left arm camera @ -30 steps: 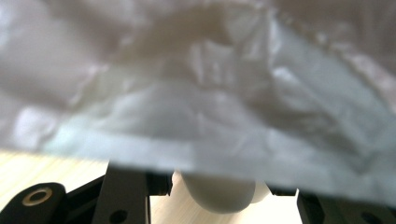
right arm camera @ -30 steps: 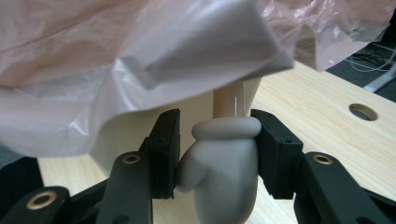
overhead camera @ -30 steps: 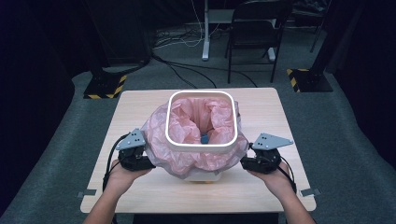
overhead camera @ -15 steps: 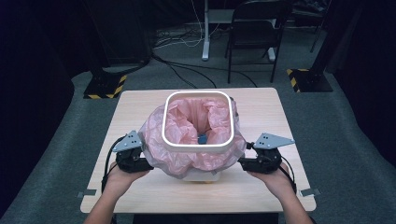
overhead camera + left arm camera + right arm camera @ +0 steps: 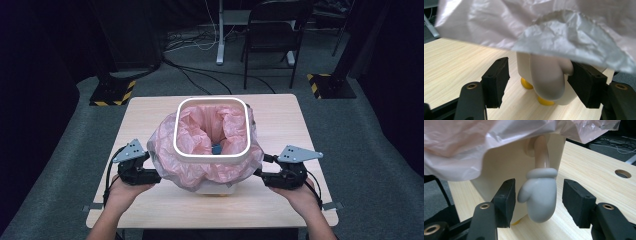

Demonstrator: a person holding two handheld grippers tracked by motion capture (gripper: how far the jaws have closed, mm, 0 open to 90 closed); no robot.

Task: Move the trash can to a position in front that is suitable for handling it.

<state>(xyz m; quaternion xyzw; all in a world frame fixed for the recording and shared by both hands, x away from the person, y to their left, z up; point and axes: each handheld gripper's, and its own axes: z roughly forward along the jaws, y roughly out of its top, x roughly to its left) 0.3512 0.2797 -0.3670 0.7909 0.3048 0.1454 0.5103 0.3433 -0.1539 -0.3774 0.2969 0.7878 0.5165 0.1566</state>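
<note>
both sets of jaws just eased wider, left gripper (image 5: 537, 86) and right gripper (image 5: 537, 202) now open around the bin's (image 5: 216, 187) mitten handles (image 5: 539, 195) without pressing, bin resting mid-table (image 5: 150, 115) under its pink bag (image 5: 210, 145), probably released after set-down.

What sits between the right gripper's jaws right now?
In the right gripper view, the bin's grey mitten-shaped handle hangs between the open jaws of the right gripper, with a gap on each side. Those jaws have just been opening.

no readable text, label, brand or number appears anywhere; the only markings are yellow-and-black hazard stripes (image 5: 115, 93) on two floor stand bases.
</note>
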